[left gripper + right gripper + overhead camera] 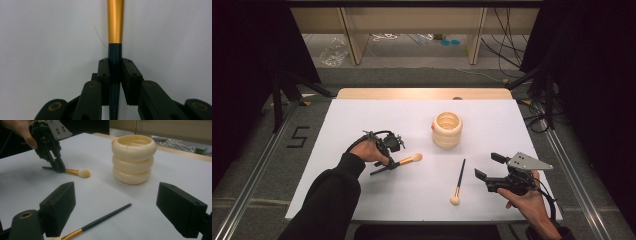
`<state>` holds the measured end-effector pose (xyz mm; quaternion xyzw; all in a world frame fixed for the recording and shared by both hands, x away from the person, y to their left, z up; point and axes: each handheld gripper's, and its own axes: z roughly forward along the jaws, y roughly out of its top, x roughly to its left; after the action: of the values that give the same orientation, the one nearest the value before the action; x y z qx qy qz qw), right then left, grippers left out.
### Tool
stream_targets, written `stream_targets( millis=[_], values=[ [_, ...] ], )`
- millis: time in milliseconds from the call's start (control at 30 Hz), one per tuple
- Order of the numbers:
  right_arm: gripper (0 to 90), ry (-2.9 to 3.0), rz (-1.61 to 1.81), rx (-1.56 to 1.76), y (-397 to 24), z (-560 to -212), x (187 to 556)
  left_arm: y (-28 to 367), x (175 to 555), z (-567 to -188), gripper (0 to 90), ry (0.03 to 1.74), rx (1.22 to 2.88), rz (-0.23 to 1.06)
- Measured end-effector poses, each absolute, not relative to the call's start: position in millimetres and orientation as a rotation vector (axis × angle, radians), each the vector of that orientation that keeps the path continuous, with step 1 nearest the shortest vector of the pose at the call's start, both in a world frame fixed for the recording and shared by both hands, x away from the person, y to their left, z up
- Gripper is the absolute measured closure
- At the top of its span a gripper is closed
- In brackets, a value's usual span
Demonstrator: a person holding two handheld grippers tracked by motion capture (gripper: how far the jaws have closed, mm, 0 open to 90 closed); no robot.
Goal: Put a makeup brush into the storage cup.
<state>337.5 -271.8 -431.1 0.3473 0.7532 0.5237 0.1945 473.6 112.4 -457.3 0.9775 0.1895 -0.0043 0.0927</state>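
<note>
Now your left gripper (115, 68) is pinched on the dark handle of the first brush (404, 160), just behind its gold ferrule; in the left gripper view both pads press the handle from either side. The brush lies flat on the white table (362, 200), toward the left of its middle, with its pale head pointing at the ribbed cream holder (447, 129). That holder stands upright, well back from the near edge and about midway between the side edges. The step in hand looks like the grasp itself, with the lift not yet begun. Next you would likely raise the brush, tip it upright and carry it over the holder's open mouth; keep the grip firm, since a thin handle can swivel between the pads. Your right gripper (487, 166) hovers near the right near corner, jaws spread wide and holding nothing, beside the second brush (458, 181), which lies untouched.
</note>
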Motion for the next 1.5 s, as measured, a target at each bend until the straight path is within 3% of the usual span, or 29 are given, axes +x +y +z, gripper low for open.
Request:
stream_targets(
  millis=[367, 600, 733, 933, 1233, 1300, 1500],
  values=[
    [16.8, 2.098, 1.502, 0.961, -270.2, -432.7, 339.2, 107.3, 471.1, -455.5, 78.3, 0.542, 2.948, 0.037],
    [16.8, 2.110, 1.472, 0.957, -271.1, -432.5, 339.6, 114.0, 471.8, -446.8, 78.3, 0.558, 2.892, 0.103],
    [16.8, 2.102, 1.506, 0.973, -270.1, -432.8, 339.4, 121.1, 471.0, -434.7, 78.3, 0.606, 2.789, 0.136],
    [16.9, 2.099, 1.516, 0.978, -270.0, -432.8, 340.0, 132.5, 462.7, -411.5, 78.2, 0.723, 2.497, 0.174],
    [17.0, 2.130, 1.476, 0.995, -270.3, -431.3, 340.0, 141.0, 451.9, -402.2, 78.2, 0.725, 2.349, 0.183],
    [18.2, 2.116, 1.510, 0.997, -267.8, -430.9, 340.7, 135.4, 444.2, -405.6, 78.2, 0.764, 2.234, 0.194],
    [19.6, 2.106, 1.570, 0.982, -260.3, -432.8, 345.9, 127.5, 434.2, -407.7, 78.2, 0.778, 2.113, 0.197]
  ],
)
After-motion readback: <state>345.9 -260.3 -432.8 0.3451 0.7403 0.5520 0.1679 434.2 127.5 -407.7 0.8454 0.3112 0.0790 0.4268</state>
